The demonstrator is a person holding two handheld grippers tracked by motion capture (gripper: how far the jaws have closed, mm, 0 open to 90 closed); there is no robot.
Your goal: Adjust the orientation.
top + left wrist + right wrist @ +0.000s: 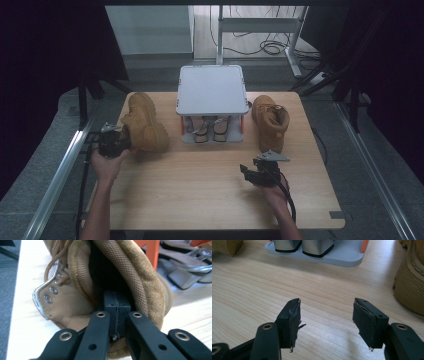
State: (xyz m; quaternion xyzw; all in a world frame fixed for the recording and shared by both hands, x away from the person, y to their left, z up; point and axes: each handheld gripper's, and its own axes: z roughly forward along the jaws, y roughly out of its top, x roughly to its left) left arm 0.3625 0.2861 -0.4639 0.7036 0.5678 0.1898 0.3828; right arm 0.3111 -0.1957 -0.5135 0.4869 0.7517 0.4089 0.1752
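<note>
Two boots, high view: left boot (142,122) at left gripper (114,141); right boot (270,122) just beyond right gripper (259,170); rack (212,97) between, on wood table (200,195).
Left gripper view: jaws pinch boot collar (140,282); step judged grasp-and-move.
Right gripper view: jaws spread, empty; next, likely reach boot sole (409,287) ahead-right.

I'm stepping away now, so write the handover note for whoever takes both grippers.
Left gripper: jaws shut on the collar of the left boot, which sits at the table's left, beside the rack.
Right gripper: jaws open, holding nothing, over bare table near the front.
Right boot: on the table right of the rack, untouched.
Done: left boot gripped.
Left: moving that boot, probably to the rack, then the right boot.
</note>
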